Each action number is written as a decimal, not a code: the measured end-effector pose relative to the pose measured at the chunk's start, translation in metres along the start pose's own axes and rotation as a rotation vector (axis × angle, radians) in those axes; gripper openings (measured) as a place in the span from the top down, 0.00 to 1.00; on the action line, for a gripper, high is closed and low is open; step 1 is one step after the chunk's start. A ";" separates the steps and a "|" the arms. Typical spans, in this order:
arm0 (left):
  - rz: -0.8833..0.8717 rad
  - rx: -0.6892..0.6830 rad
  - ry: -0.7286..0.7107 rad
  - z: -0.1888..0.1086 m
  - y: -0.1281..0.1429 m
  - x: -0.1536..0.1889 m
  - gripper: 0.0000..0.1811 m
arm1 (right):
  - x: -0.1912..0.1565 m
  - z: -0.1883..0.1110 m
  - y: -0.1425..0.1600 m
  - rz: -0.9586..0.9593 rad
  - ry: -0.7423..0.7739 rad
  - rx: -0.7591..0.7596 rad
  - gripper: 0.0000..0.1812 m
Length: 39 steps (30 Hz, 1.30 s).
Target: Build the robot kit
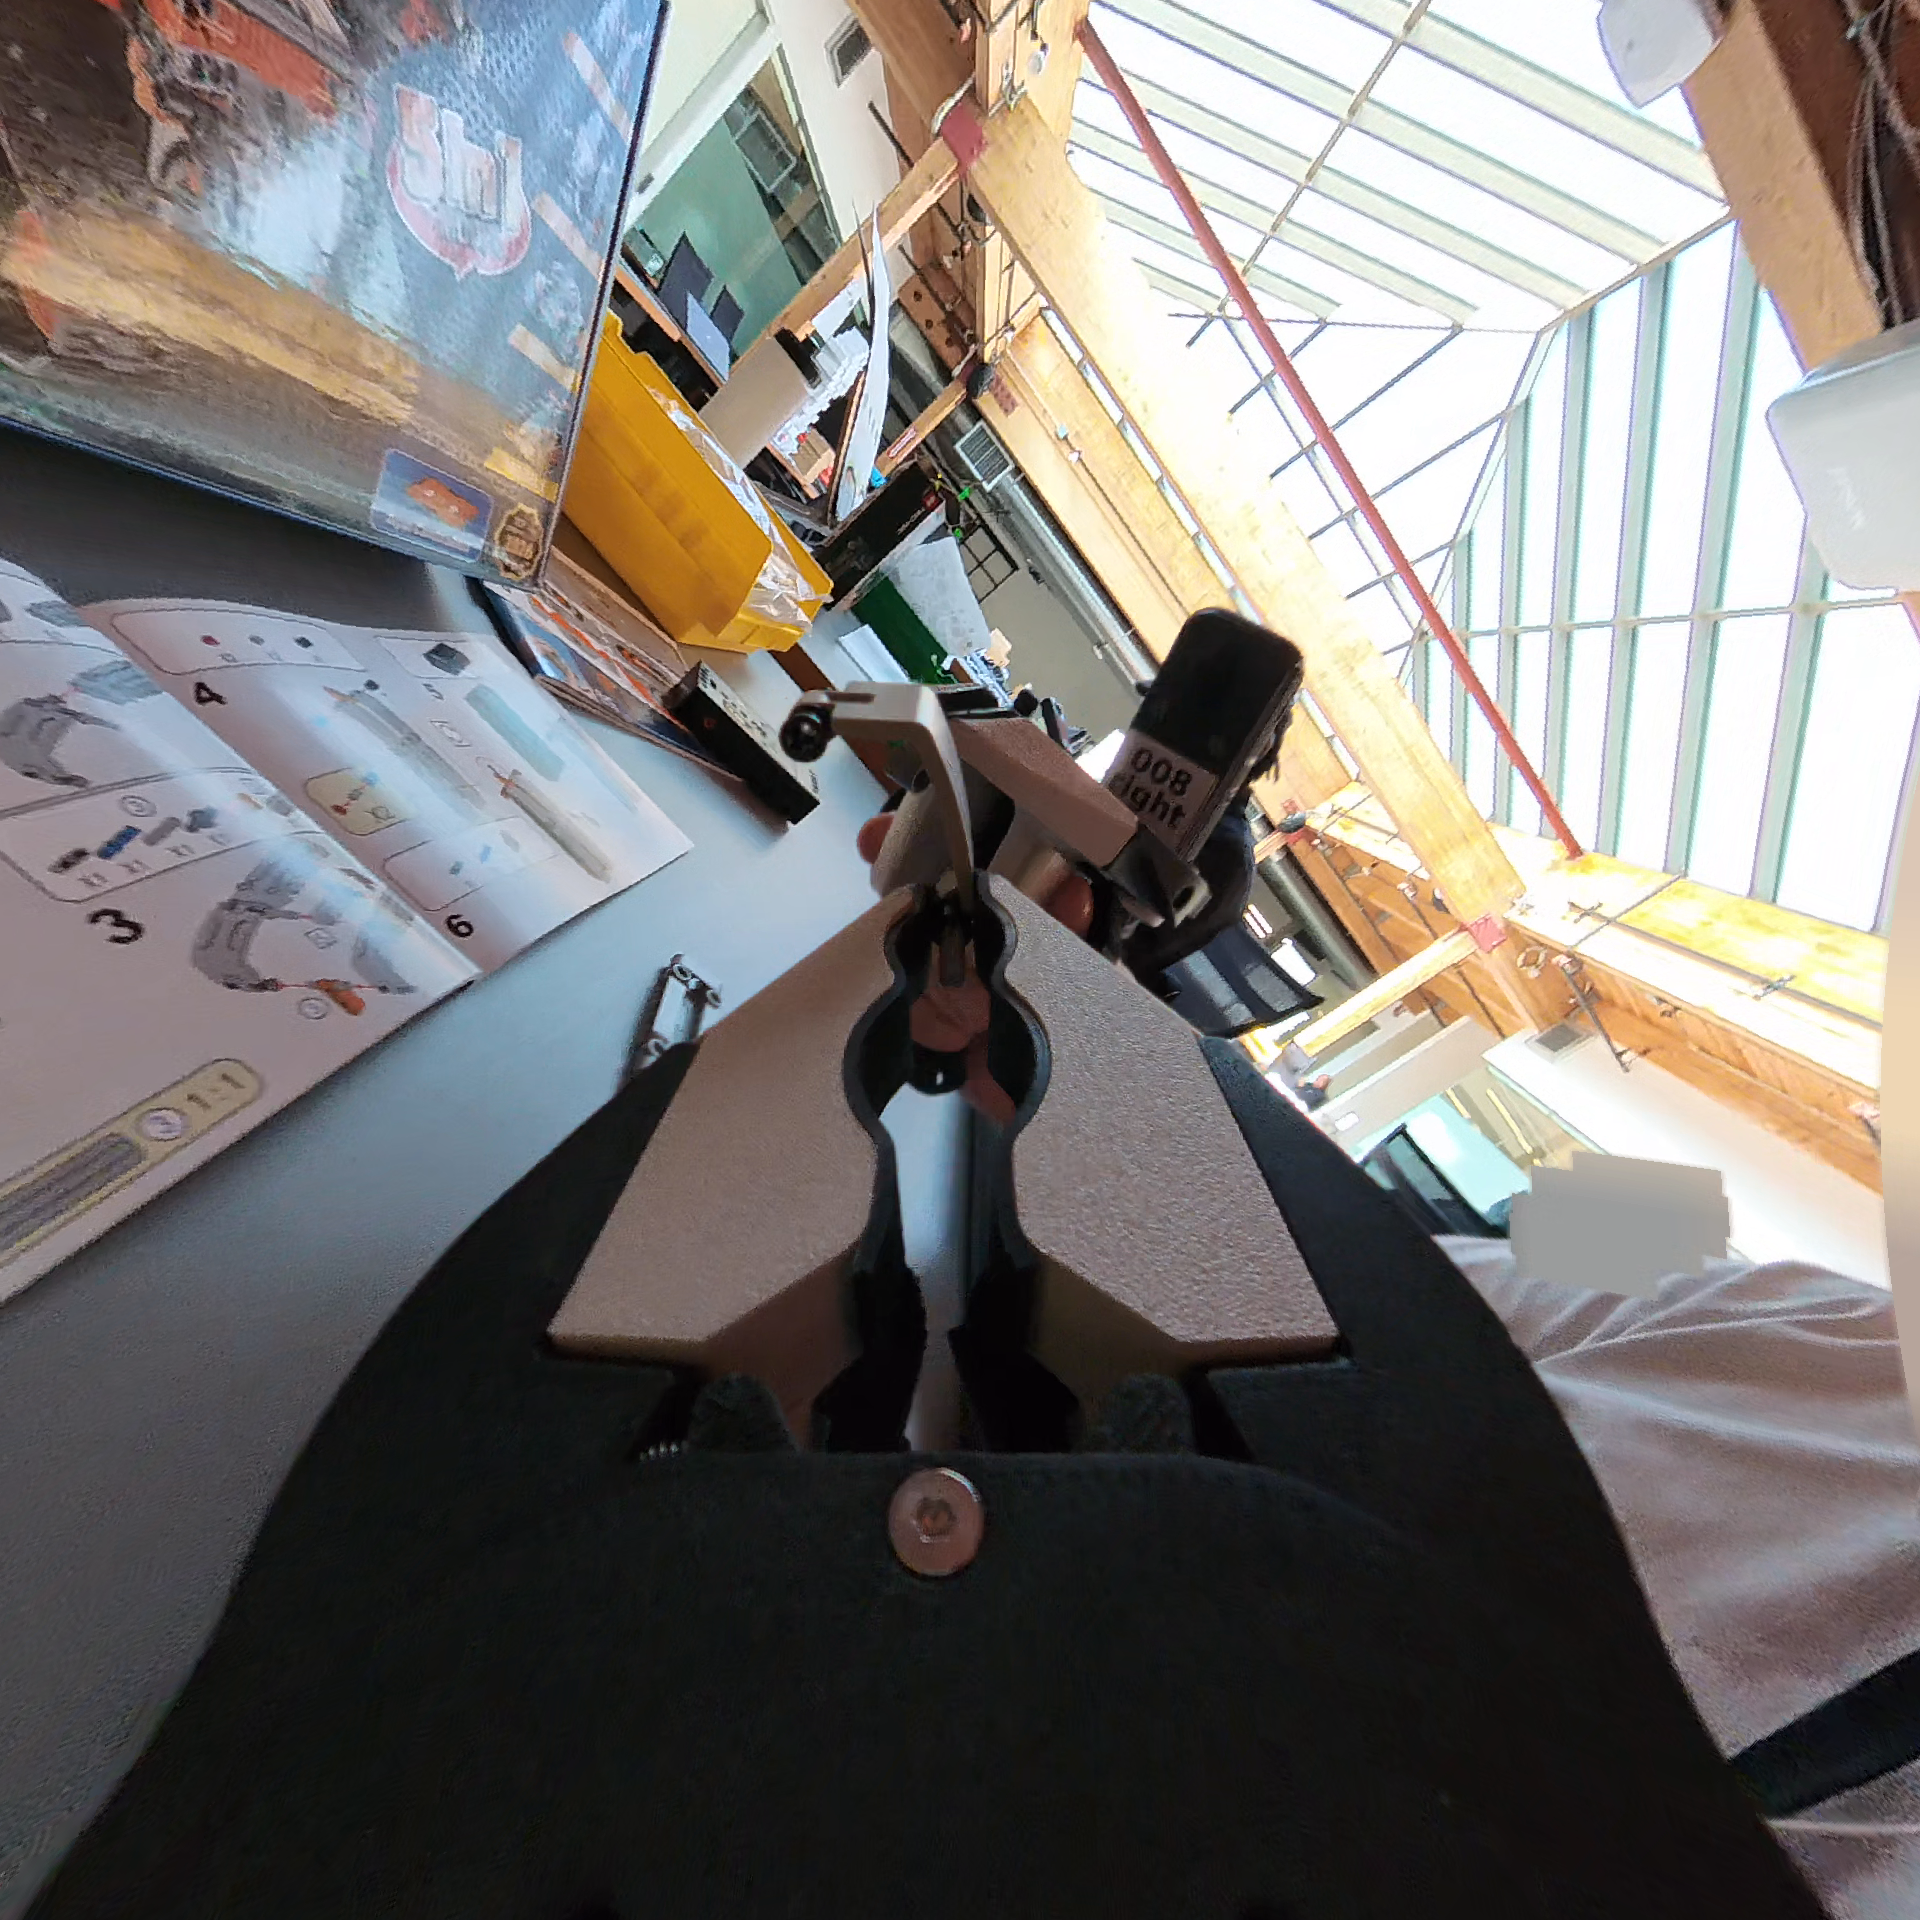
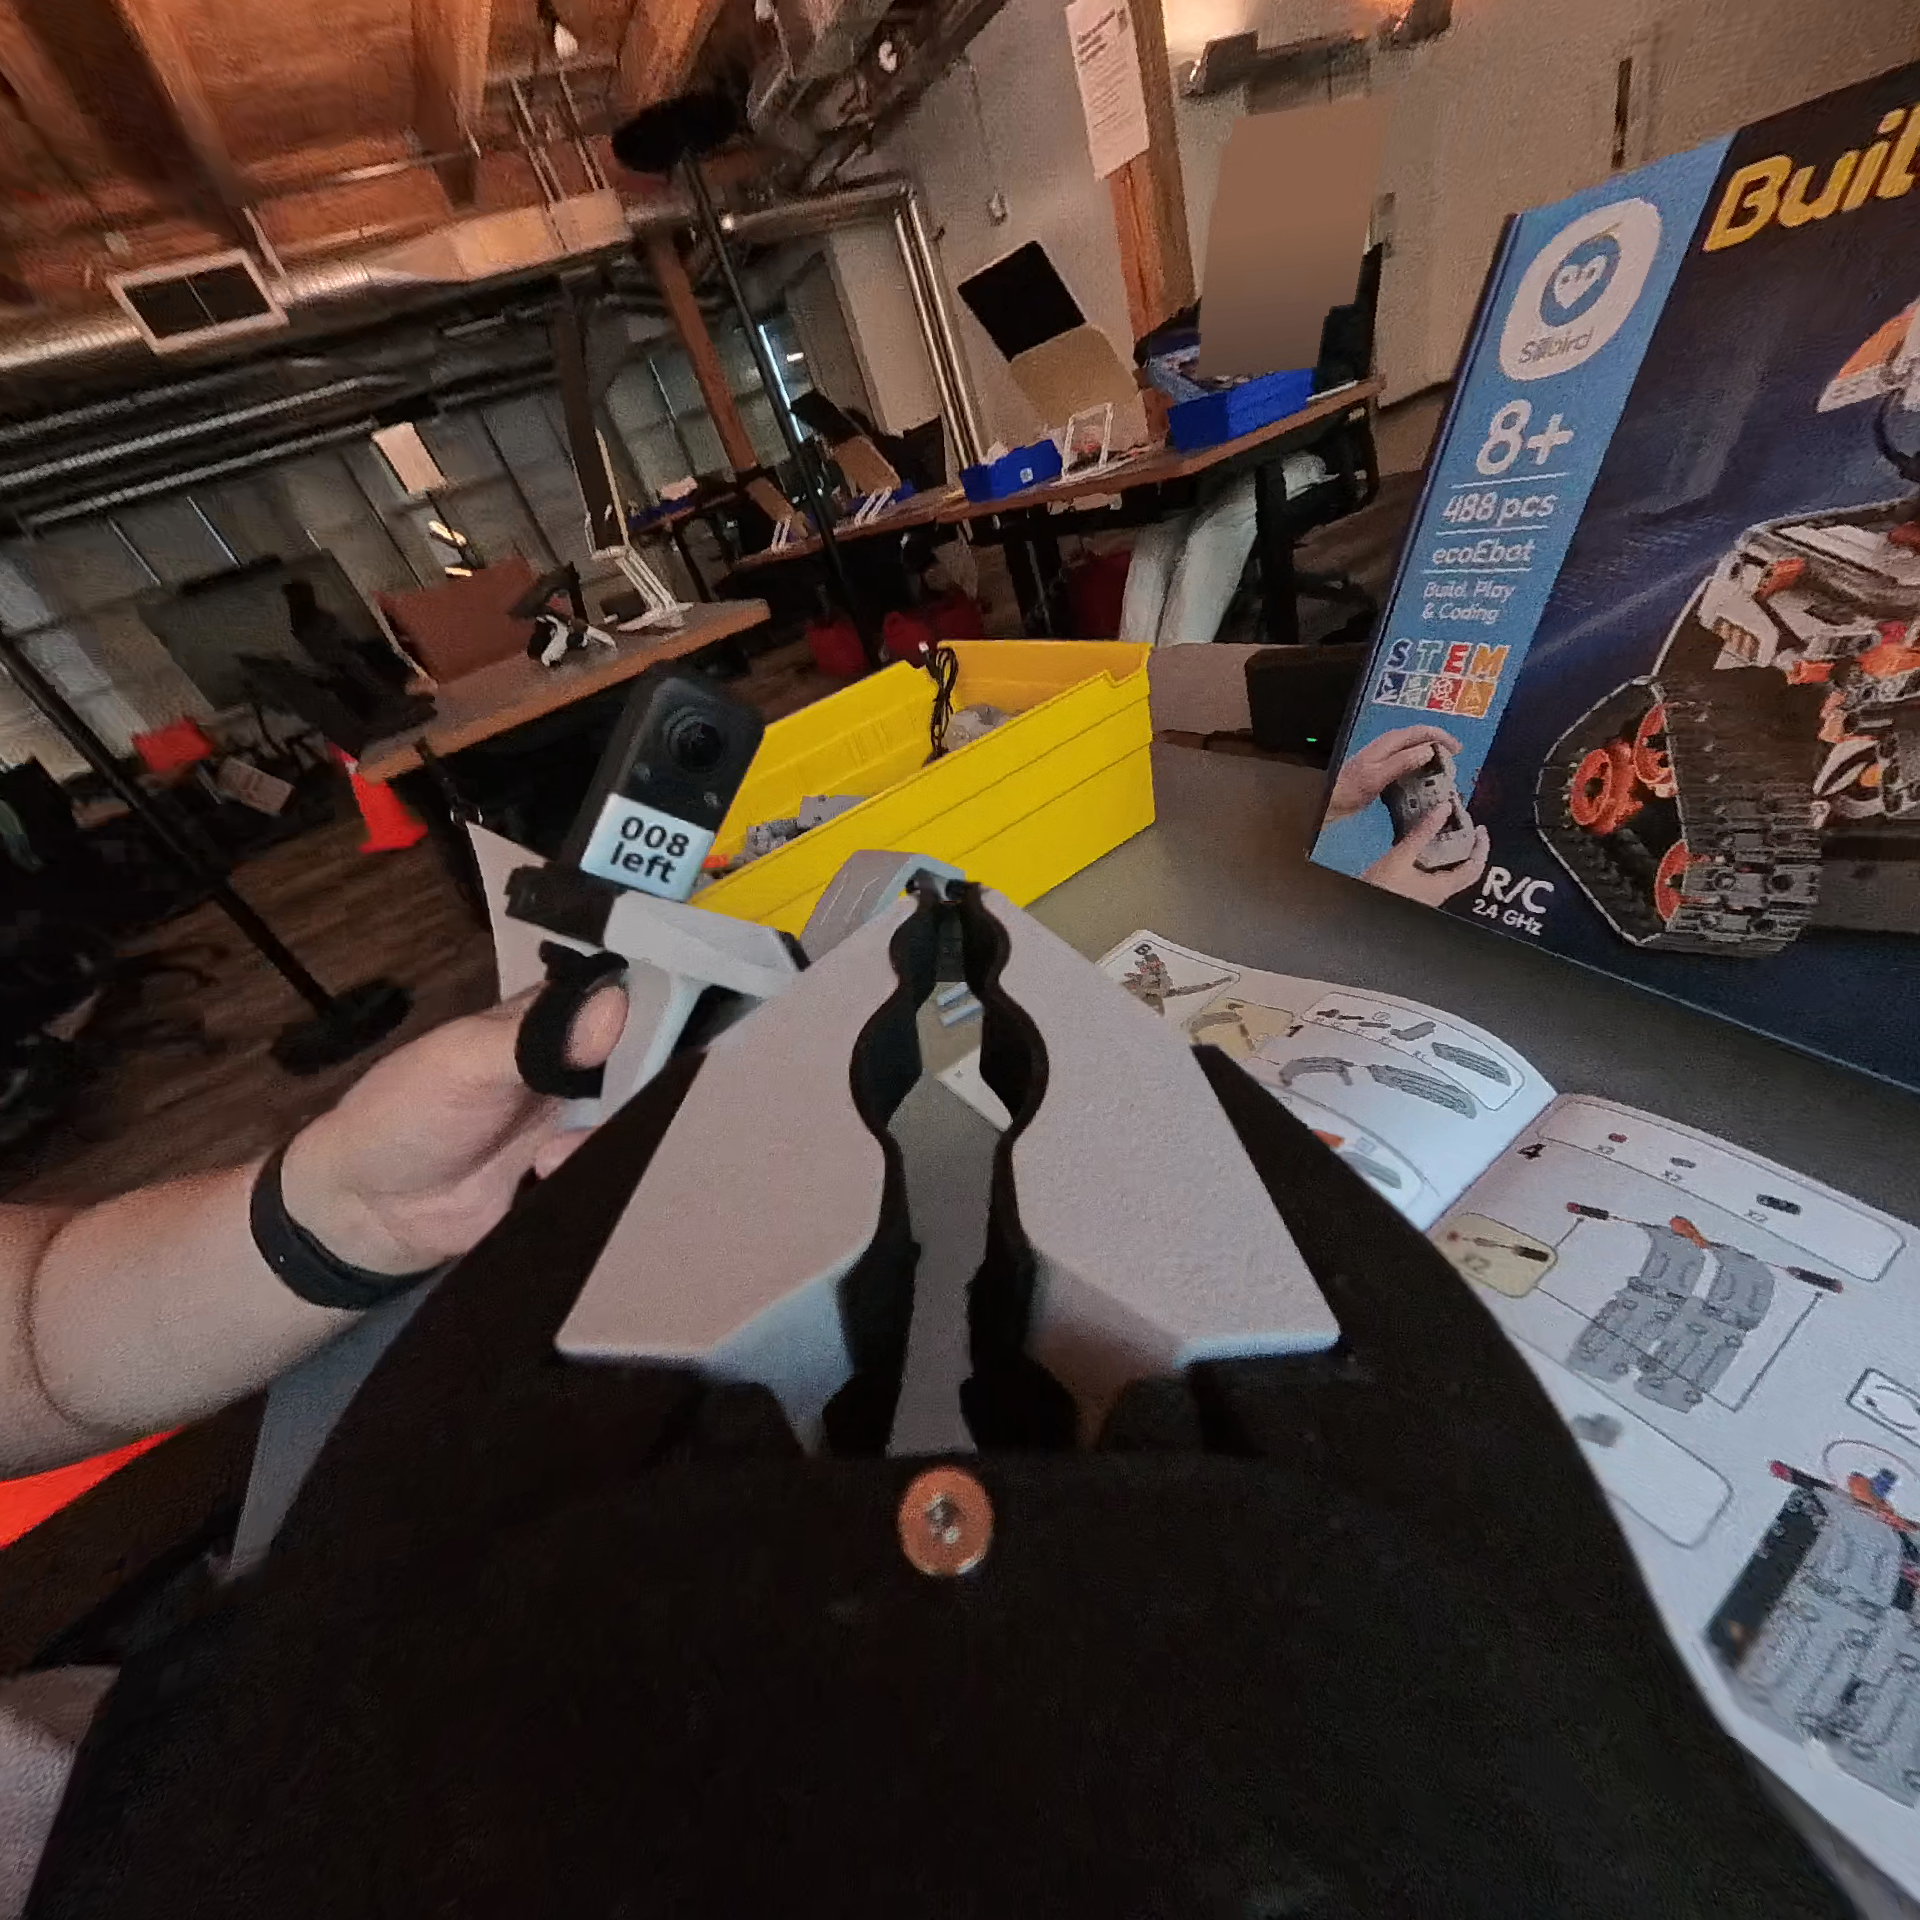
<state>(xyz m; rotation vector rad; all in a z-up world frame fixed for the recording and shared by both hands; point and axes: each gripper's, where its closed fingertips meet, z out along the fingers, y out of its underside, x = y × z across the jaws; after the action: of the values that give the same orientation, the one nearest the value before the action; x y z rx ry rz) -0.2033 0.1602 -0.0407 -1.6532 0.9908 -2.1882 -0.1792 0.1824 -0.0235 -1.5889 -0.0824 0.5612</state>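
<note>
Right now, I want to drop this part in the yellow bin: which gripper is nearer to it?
Left, likely. The left gripper sits just before the yellow bin; the right gripper faces it from farther back.

Right wrist view: instruction booklet [image 2: 1558,1247] lies open on table [image 2: 1247,862], lower right. Toy kit box [image 2: 1662,571] stands behind it, upper right. Parts bin [image 2: 1018,769] sits centre frame, left of box, holding loose pieces.
</note>
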 end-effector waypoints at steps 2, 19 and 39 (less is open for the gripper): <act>-0.054 0.017 0.012 0.007 -0.001 0.003 0.98 | -0.003 -0.001 -0.005 0.065 -0.016 0.053 0.99; -0.118 0.194 0.050 0.031 -0.024 0.012 0.98 | -0.004 -0.014 -0.026 -0.125 0.096 0.231 0.99; -0.094 0.269 0.020 0.001 -0.036 0.006 0.98 | 0.035 -0.065 -0.059 -0.211 0.228 0.347 1.00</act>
<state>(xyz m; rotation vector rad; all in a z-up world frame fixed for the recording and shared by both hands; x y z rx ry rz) -0.1967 0.1834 -0.0134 -1.5843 0.6008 -2.2836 -0.1062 0.1429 0.0219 -1.2765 0.0189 0.2122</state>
